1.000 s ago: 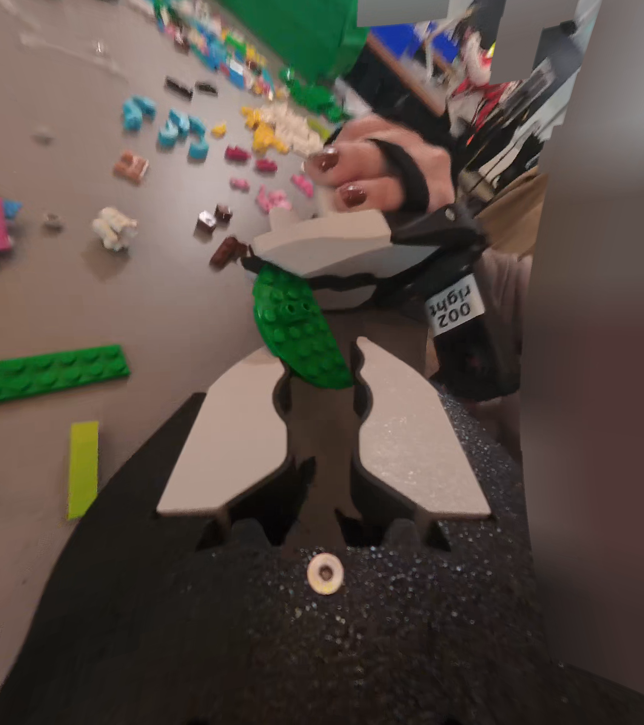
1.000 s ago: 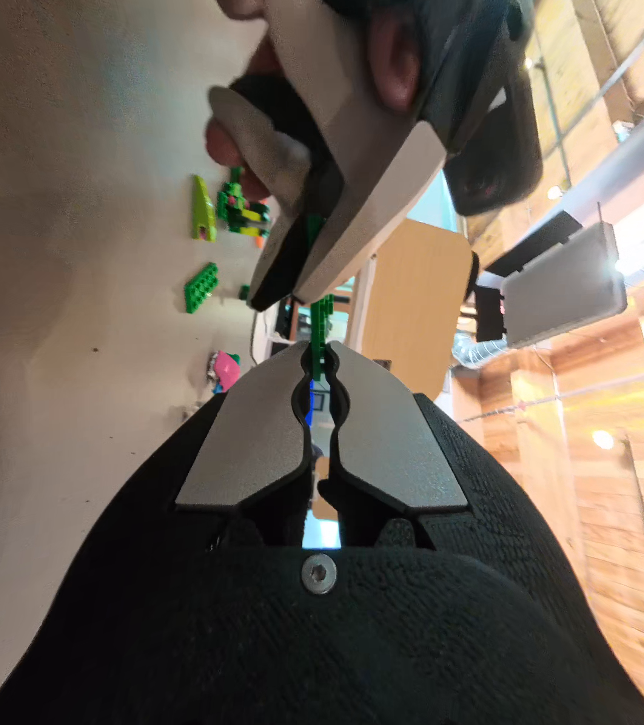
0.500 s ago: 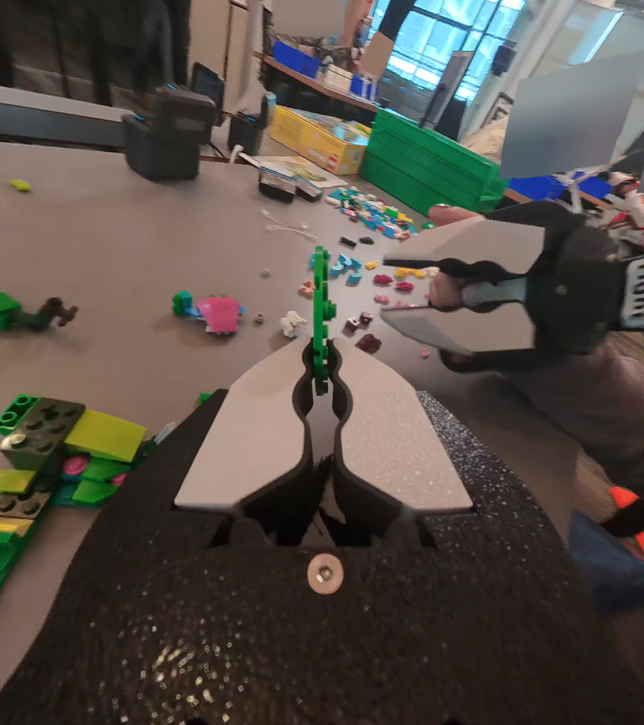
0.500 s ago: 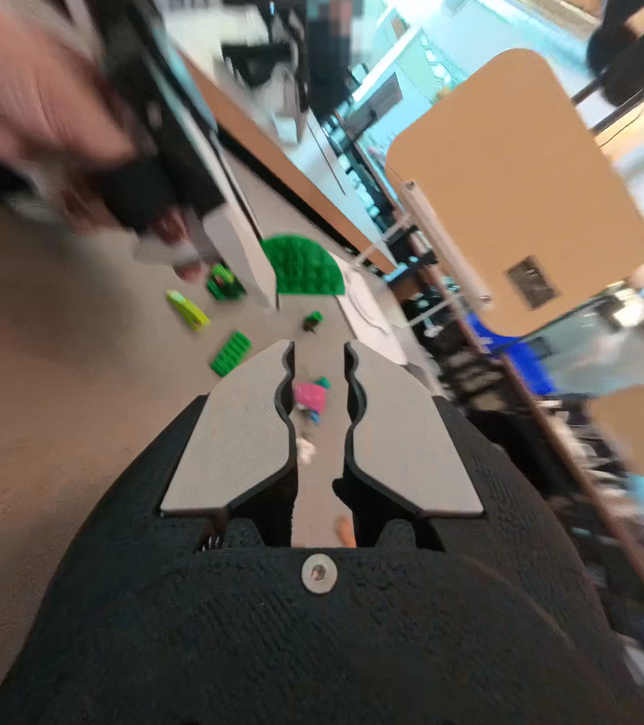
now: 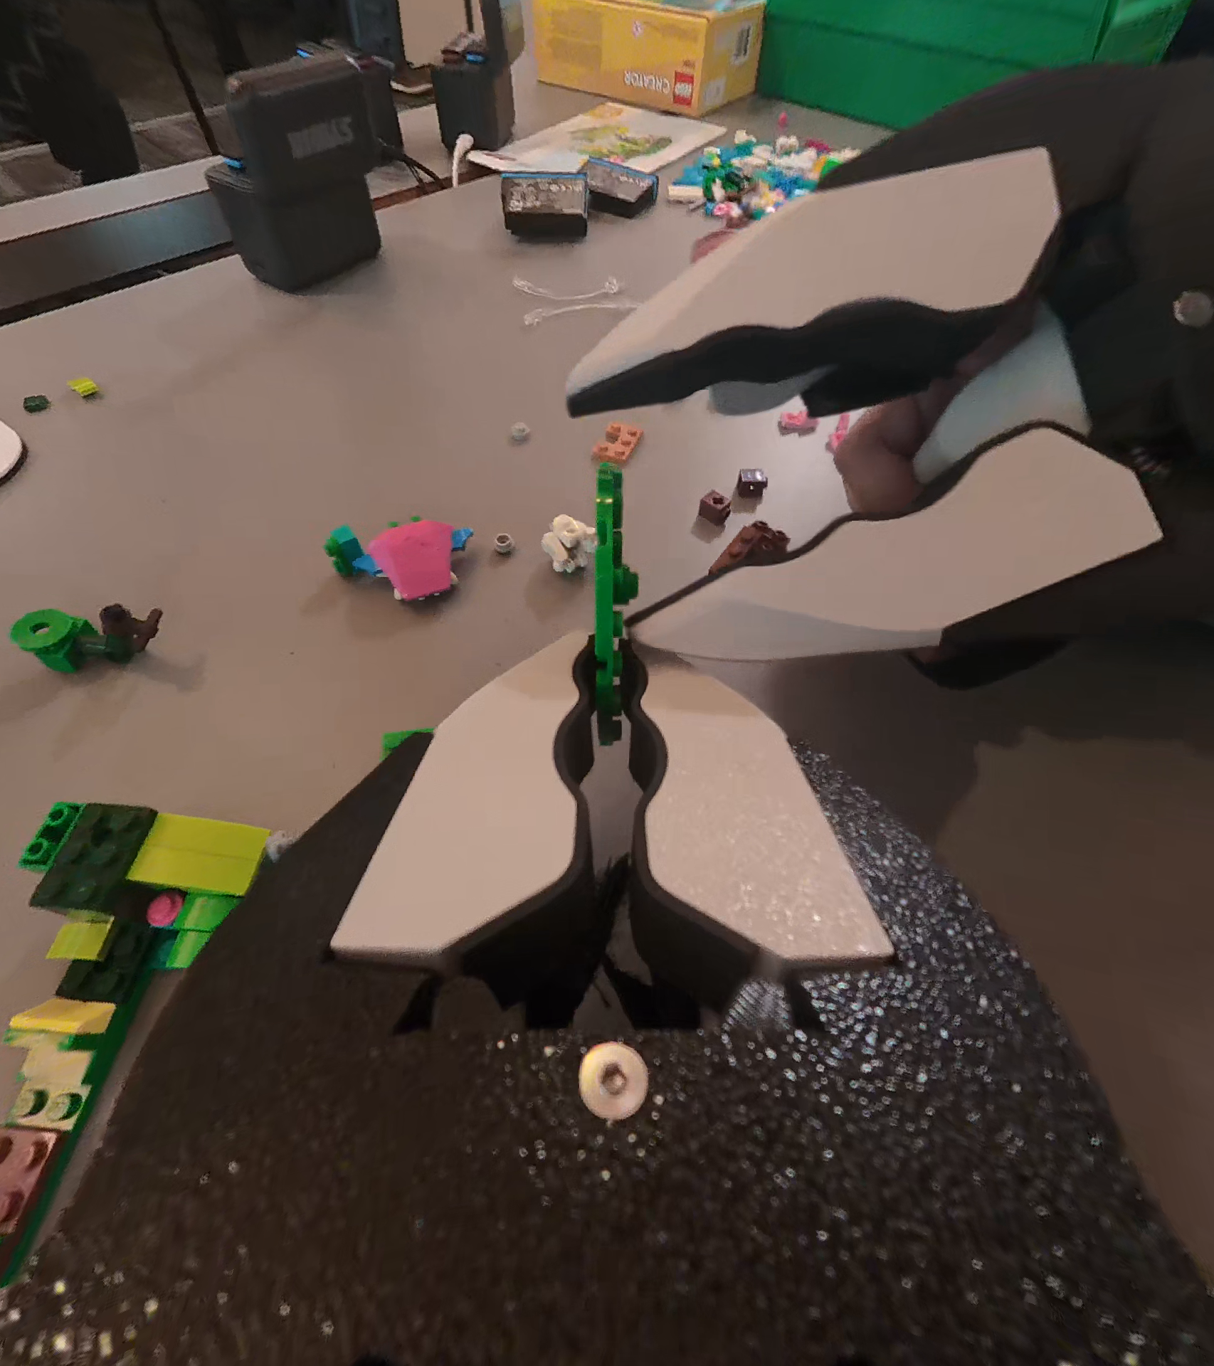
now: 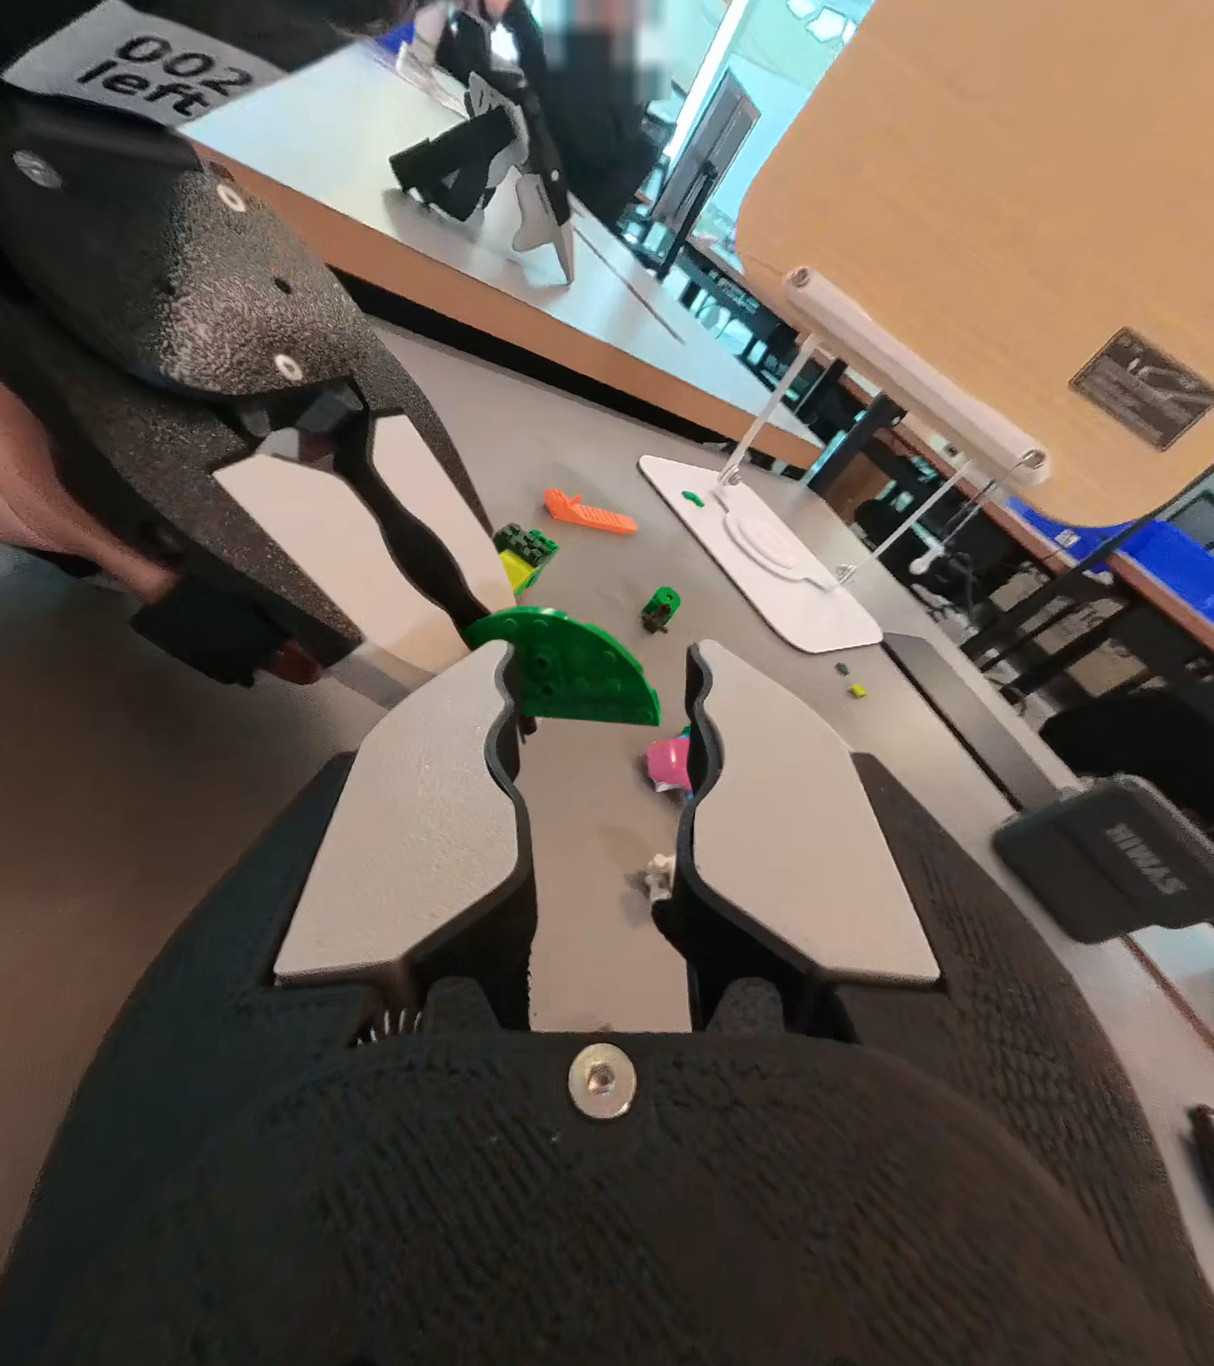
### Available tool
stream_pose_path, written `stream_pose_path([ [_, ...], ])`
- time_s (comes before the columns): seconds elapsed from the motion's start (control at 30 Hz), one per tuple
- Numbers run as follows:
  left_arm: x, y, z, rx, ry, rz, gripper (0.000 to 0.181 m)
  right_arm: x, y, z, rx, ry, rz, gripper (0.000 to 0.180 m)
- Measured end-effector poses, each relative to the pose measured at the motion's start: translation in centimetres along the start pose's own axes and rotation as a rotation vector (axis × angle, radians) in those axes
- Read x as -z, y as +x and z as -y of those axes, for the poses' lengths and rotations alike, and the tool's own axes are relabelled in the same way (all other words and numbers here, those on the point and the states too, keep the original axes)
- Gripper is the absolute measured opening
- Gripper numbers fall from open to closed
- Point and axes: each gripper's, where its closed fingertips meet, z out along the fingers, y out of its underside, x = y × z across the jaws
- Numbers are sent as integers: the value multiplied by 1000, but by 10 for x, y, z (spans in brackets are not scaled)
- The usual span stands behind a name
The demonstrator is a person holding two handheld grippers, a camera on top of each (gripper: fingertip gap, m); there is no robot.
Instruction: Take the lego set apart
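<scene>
My left gripper (image 5: 608,650) is shut on a green rounded lego plate (image 5: 610,584), held edge-on and upright above the grey table. The same plate (image 6: 574,676) shows flat-side on in the right wrist view, gripped at its left corner by the left gripper (image 6: 475,617). My right gripper (image 6: 597,658) is open and empty, its left finger just in front of the plate. In the left wrist view the right gripper (image 5: 600,510) is open, one finger above and one below-right of the plate. A partly built green and lime lego set (image 5: 109,931) lies at the lower left.
On the table (image 5: 234,458) lie a pink and blue piece (image 5: 412,554), a green and brown piece (image 5: 75,637), small brown bricks (image 5: 730,503), a white figure (image 5: 567,543) and an orange separator tool (image 6: 585,514). Black boxes (image 5: 301,174), a yellow box (image 5: 648,52) and a white stand base (image 6: 759,547) stand farther back. Left and right tips are no more than a few centimetres apart.
The right gripper let go of the green plate and opened wider; the left gripper closed on it and now holds it alone. Both views swung towards the table.
</scene>
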Motion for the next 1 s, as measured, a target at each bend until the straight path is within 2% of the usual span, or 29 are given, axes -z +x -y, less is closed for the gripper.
stream_pose_path([
  [0.17, -3, 5, -5, -27, -43, -8, 4, 2, -5, -8, 15, -39, 63, 37],
  [0.27, -3, 5, -6, -10, -50, -11, 4, 3, -7, -11, 73, -69, 57, 28],
  [0.5, -5, 7, -11, -48, -93, 12, 4, 3, -9, -17, 60, -101, 63, 28],
  [0.6, -6, 4, -15, -4, -123, 20, 4, 0, -11, -20, 72, -131, 46, 27],
  [0.77, -7, 11, -16, 42, -130, -34, 5, 3, -11, -22, -25, -126, 103, 26],
  [1.0, -6, 12, -21, 34, -162, -42, 5, 4, -16, -23, 115, -165, 85, 24],
])
